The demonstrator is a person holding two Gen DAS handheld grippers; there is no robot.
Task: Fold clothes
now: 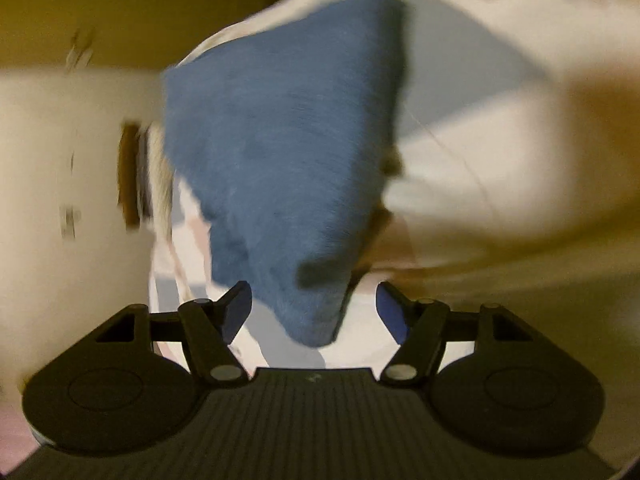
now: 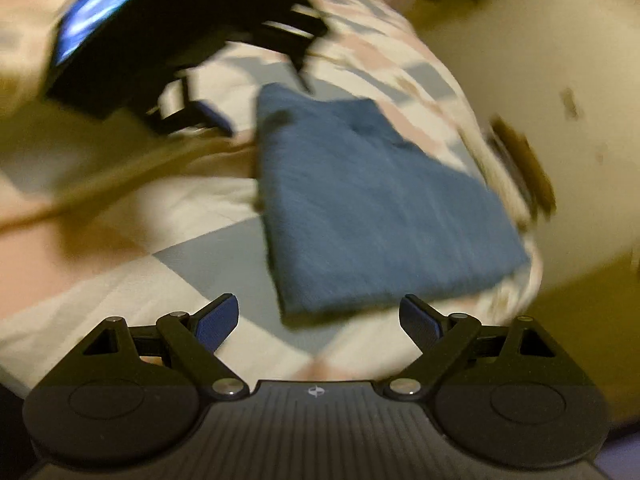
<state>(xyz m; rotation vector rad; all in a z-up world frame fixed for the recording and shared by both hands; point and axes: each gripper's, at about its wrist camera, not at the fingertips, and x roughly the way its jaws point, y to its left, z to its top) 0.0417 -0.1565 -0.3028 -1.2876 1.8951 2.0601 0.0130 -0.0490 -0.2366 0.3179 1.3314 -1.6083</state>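
A folded blue garment lies flat on a quilt with pink, grey and cream patches. In the right wrist view my right gripper is open just short of the garment's near edge, nothing between its fingers. The left gripper shows there at upper left, beside the garment's far corner, its jaws apart. In the left wrist view the blue garment fills the middle, one corner reaching down between the spread fingers of my open left gripper. Both views are motion-blurred.
The quilt covers a bed whose edge drops off beside the garment. A cream wall with a brown object on it stands past that edge. A brown strip crosses the quilt at left.
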